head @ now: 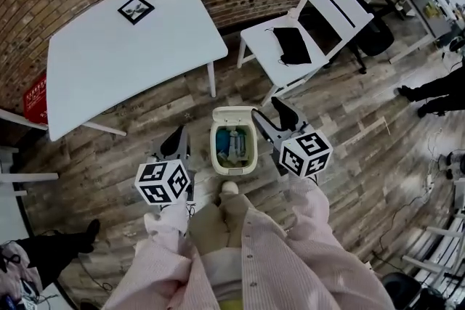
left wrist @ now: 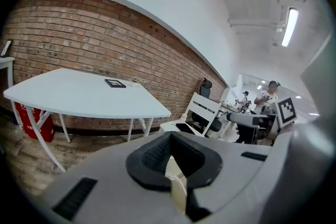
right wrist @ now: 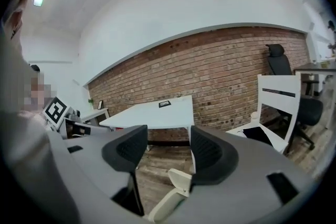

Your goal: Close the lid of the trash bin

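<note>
Head view: the bin [head: 213,145] is seen standing open on the floor [head: 349,127], its contents showing. It lies between the two sets of jaws and is touched by neither. The left gripper [head: 176,134] is held just left of it and the right gripper [head: 270,111] just right of it. A table [head: 123,47] lies well beyond the left jaws, and a chair [head: 265,58] beyond the right jaws.

Left gripper view: the jaws are seen clenched, tips together, with no thing pressed between them. The table [left wrist: 79,94] is ahead to their left, the chair [left wrist: 202,107] ahead to their right.

Right gripper view: the jaws are seen released and wide apart, with floor showing through the gap. The table [right wrist: 157,113] stands beyond the gap, the chair [right wrist: 275,99] to its right.
</note>
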Demonstrator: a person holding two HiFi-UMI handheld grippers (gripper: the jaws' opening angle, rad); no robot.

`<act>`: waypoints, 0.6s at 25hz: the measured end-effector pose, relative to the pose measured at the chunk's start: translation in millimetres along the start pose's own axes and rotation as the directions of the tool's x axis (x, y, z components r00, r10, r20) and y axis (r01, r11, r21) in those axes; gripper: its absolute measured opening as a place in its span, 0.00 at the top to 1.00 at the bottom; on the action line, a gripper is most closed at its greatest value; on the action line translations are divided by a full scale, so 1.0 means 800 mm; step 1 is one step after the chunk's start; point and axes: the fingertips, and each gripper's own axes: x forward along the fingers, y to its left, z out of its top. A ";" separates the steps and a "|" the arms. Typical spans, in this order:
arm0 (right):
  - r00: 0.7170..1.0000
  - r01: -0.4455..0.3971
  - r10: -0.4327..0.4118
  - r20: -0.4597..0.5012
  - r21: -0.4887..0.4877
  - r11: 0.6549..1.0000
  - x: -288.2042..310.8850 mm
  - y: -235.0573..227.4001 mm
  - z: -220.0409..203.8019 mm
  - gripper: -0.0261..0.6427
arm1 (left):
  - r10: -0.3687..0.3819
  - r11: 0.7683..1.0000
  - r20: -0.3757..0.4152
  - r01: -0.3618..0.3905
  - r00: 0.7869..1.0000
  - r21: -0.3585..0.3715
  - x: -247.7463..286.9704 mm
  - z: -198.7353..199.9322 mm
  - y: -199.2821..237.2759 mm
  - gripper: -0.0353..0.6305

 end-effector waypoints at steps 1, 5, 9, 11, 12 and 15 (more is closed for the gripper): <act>0.999 -0.015 0.015 -0.029 -0.019 1.000 0.012 -0.005 -0.006 0.60 | 0.000 1.000 -0.011 0.000 1.000 0.005 0.008 -0.002 0.001 0.96; 0.986 -0.084 0.068 -0.153 -0.101 0.991 0.060 -0.017 -0.039 0.60 | 0.004 1.000 -0.060 -0.003 0.998 0.013 0.038 -0.016 0.015 0.96; 0.952 -0.173 0.112 -0.285 -0.198 0.965 0.101 -0.022 -0.087 0.60 | -0.006 1.000 -0.113 0.006 0.994 0.004 0.069 -0.044 0.030 0.96; 0.919 -0.239 0.132 -0.372 -0.257 0.936 0.122 -0.023 -0.118 0.60 | -0.012 1.000 -0.143 0.012 0.990 -0.002 0.087 -0.061 0.037 0.96; 0.898 -0.273 0.138 -0.418 -0.284 0.919 0.131 -0.023 -0.135 0.60 | -0.013 1.000 -0.157 0.012 0.988 -0.008 0.096 -0.070 0.041 0.96; 0.839 -0.353 0.140 -0.526 -0.331 0.875 0.152 -0.026 -0.180 0.60 | -0.009 0.999 -0.190 0.003 0.982 -0.034 0.118 -0.095 0.055 0.96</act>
